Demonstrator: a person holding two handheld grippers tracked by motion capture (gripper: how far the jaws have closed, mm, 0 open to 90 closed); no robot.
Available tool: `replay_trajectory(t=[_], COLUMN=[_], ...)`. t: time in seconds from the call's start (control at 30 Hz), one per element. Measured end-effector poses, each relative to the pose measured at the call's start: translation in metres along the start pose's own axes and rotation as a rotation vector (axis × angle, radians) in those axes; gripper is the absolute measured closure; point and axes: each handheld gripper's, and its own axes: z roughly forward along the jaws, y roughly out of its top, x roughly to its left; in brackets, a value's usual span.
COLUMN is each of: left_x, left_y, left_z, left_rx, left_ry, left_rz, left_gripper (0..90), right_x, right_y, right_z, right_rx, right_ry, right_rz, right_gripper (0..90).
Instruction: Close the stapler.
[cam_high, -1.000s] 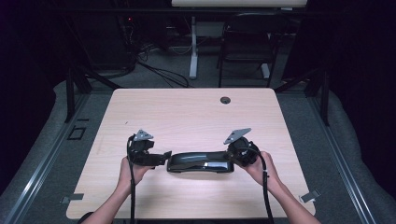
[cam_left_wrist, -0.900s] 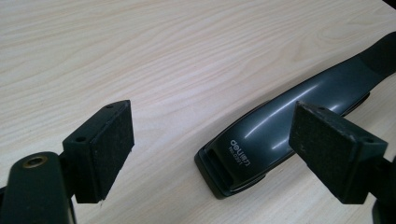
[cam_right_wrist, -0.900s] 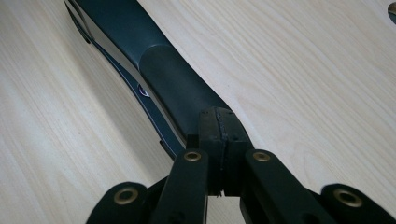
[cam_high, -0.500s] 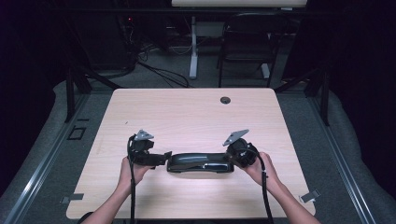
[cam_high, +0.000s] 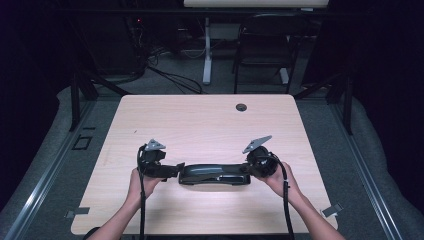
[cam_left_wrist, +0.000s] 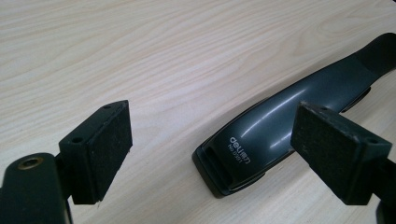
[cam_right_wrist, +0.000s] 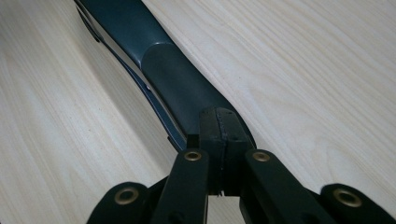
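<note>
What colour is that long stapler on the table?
Dark grey-blue stapler, with white lettering near its front end; clearest in the left gripper view.

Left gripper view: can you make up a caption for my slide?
The open left tool faces the front end of a dark long-arm stapler lying on the pale wooden table.

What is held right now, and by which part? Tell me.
The right gripper is shut at the handle end of the stapler, though a real clamp can't be confirmed. The left gripper is open by its front end, holding nothing.
</note>
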Motion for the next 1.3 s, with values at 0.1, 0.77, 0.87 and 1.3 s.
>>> replay_trajectory(t=[0.1, 0.77, 0.87, 1.3], left_x=[0.0, 0.001, 0.001, 0.003], left_y=[0.0, -0.001, -0.001, -0.002], left_z=[0.0, -0.001, -0.001, -0.002], left_rx=[-0.008, -0.01, -0.009, -0.008], left_ry=[0.003, -0.005, -0.004, -0.001], left_rz=[-0.001, 0.004, 0.002, 0.001], left_gripper=[13.0, 12.8, 12.8, 13.0], right_x=[0.003, 0.014, 0.01, -0.006], right_y=[0.001, 0.01, 0.009, -0.001], right_z=[0.0, -0.03, -0.035, -0.055], right_rx=[0.001, -0.144, -0.157, -0.184], right_ry=[-0.023, -0.075, -0.077, -0.124], right_rz=[-0.022, -0.043, -0.027, 0.057], right_gripper=[90.0, 73.8, 67.7, 31.8])
